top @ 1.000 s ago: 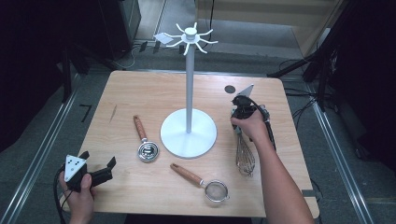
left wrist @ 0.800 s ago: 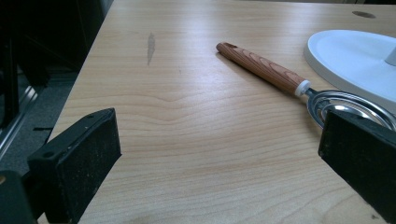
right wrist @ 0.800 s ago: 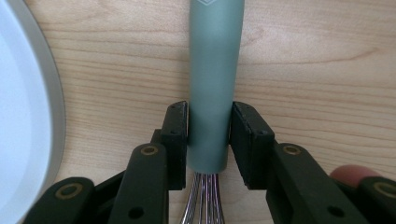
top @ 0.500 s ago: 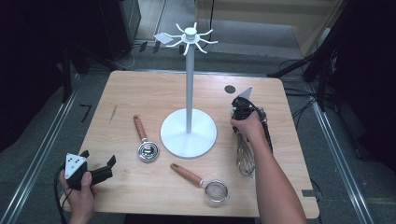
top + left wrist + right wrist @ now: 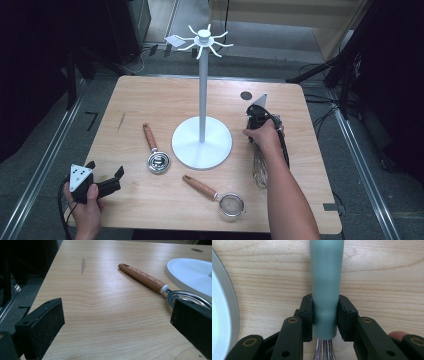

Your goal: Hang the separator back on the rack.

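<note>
Nearest to the person, the left gripper (image 5: 102,184) hangs over the front left corner of the light wooden table (image 5: 165,100). Its black fingers (image 5: 41,326) stand wide apart and hold nothing; between them only bare wood is seen.

A little farther in lies a small round metal strainer with a wooden handle (image 5: 212,192), near the front edge. Behind it, to the left, lies a round metal measuring cup with a wooden handle (image 5: 154,150), just beside the flat round base of the white metal utensil stand (image 5: 202,142). The thin pole of the stand rises upright and carries short hooks on top.

On the right side of the table lies the wire whisk with a grey-green handle (image 5: 325,290), flat on the wood, beside the base of the stand. The right gripper (image 5: 325,315) has its fingers closed on the lower end of this handle, one finger on each side, just above the place where the wires begin. The wires (image 5: 260,170) point toward the person.
</note>
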{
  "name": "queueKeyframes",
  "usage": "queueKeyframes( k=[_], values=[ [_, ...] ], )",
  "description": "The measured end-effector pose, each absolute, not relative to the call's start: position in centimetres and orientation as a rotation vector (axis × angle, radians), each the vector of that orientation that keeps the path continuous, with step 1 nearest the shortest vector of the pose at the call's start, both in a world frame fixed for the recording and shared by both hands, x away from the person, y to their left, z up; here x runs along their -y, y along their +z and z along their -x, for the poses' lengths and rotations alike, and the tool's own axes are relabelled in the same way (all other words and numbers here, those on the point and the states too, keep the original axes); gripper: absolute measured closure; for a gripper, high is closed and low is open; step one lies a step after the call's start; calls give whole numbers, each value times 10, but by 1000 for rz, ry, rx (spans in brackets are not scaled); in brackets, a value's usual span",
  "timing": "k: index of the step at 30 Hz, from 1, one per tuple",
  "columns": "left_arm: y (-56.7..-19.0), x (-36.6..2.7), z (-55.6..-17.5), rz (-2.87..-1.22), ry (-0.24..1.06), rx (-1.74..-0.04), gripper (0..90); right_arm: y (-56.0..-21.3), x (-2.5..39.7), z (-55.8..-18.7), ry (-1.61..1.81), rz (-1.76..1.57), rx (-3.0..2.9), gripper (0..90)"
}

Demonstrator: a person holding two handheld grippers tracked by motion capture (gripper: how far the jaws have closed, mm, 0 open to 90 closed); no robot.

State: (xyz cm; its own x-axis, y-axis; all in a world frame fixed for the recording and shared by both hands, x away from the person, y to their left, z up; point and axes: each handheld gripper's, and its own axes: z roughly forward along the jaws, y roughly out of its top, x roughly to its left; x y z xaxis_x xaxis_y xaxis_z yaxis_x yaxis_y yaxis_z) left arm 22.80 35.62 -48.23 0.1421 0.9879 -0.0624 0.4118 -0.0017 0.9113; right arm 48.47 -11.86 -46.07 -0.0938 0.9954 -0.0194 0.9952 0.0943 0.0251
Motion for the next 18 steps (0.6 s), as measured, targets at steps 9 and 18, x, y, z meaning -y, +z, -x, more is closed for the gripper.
queueKeyframes(
  k=[9, 18],
  values=[
    [-482, -357, -228, -1553, 835, -1407, 0, -461, 122, -480, 77, -2105, -2276, 712],
    [-482, -357, -228, -1555, 830, -1405, 0, -450, 130, -470, 242, -2058, -2303, 713]
  ],
)
